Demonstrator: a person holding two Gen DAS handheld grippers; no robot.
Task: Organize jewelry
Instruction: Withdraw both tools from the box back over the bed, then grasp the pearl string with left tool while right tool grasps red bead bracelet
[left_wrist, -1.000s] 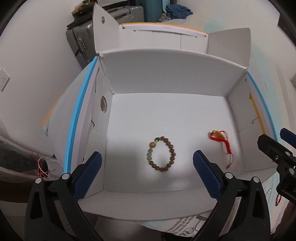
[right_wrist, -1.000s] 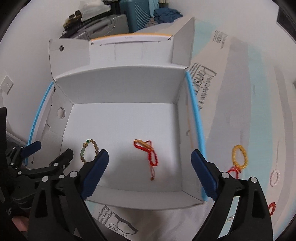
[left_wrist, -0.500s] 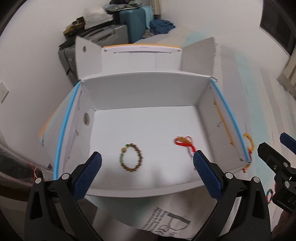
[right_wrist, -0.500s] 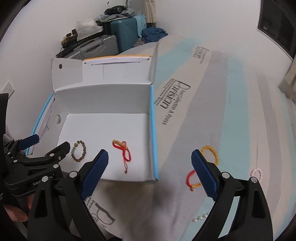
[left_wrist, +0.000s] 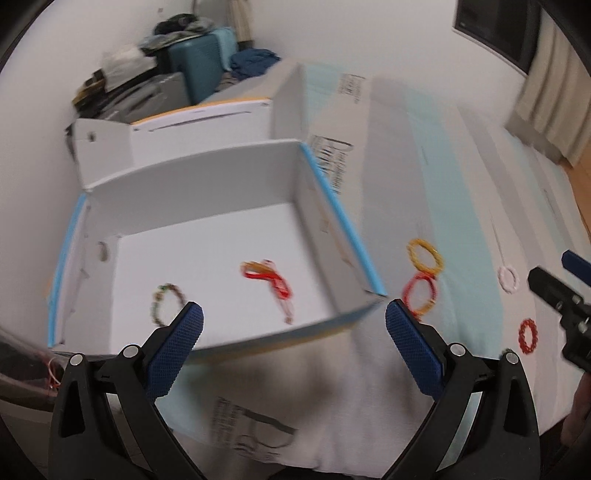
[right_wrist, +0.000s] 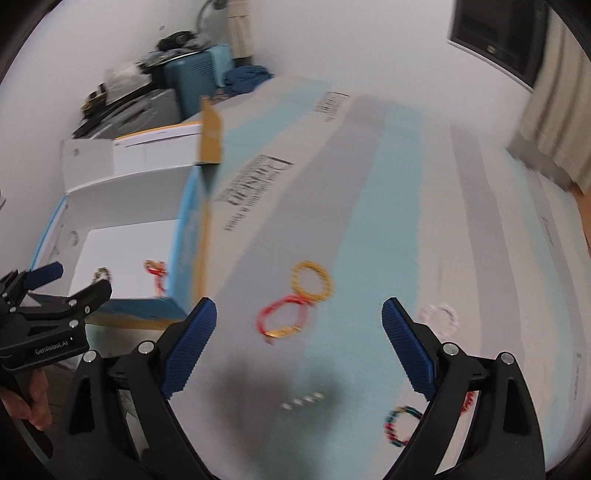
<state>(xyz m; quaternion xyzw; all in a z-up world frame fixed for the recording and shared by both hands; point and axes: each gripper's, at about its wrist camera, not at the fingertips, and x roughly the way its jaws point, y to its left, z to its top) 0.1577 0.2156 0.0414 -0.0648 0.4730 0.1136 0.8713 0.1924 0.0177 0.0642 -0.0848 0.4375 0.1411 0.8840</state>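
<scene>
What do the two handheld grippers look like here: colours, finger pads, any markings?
Both are black plastic frames with silver screws. The left gripper and right gripper each have two long fingers faced with blue, cross-hatched textured pads. Seen from the right wrist camera, the left gripper's body carries white lettering reading roughly "GenRobot.AI". No cables show. A bare hand grips its handle.

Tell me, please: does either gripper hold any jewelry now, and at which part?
Nothing is held. The left gripper and the right gripper are both open and empty; the yellow bracelet and red bracelet lie on the bed sheet.
</scene>
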